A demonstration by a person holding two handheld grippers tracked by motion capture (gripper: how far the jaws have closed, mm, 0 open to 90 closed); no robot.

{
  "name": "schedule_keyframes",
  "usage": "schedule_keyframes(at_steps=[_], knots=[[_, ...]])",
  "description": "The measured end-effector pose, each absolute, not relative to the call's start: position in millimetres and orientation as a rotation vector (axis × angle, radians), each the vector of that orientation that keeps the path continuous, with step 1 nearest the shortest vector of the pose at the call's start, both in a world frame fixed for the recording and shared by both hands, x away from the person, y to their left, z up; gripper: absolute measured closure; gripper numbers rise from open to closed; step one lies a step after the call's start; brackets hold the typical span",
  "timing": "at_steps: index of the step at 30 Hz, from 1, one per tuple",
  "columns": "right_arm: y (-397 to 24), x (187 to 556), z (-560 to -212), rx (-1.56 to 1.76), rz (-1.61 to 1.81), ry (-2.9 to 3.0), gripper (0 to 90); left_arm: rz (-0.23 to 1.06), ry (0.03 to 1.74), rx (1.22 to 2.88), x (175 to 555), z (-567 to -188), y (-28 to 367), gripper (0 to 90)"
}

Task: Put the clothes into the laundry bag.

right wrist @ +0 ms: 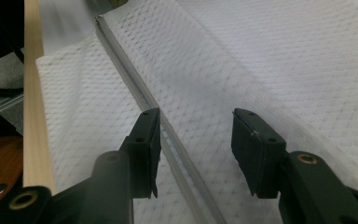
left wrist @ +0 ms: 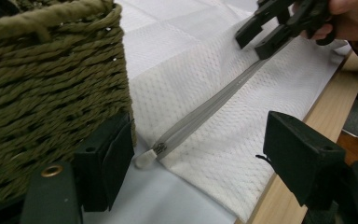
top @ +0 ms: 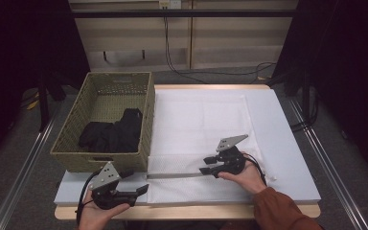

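A white mesh bag (top: 191, 189) lies flat at the table's near edge, with a grey zipper (top: 177, 175) running along it. My left gripper (top: 141, 190) is open at the bag's left end, its jaws on either side of the zipper pull (left wrist: 158, 148) without touching it. My right gripper (top: 207, 165) hovers open over the zipper's right part. In the right gripper view the zipper (right wrist: 121, 60) runs between the spread jaws of the right gripper (right wrist: 196, 140), and nothing is gripped. From the left gripper view, the right gripper (left wrist: 258, 37) sits at the zipper's far end.
A green woven basket (top: 76, 163) holding a black garment (top: 112, 134) stands at the left, close beside my left gripper. A white cloth (top: 211, 115) covers the table behind the bag. The wooden table edge (right wrist: 32, 116) runs just near the bag.
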State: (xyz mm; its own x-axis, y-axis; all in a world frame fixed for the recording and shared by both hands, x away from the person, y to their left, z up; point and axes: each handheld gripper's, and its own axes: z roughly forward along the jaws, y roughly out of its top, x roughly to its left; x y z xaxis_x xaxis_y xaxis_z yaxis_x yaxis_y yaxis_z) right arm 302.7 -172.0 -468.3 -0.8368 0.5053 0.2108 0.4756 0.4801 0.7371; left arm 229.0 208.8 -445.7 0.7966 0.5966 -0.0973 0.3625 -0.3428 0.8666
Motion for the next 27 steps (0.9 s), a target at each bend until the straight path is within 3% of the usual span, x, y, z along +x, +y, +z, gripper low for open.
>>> schedule_keyframes(at_steps=[11,27], knots=[[-162,309,-483,0.854,1.228,2.689,60.2,0.286,0.717,1.975,231,-446,209,24.1],[-160,301,-486,0.666,1.187,2.666,57.1,0.296,0.717,1.989,230,-445,208,24.2]])
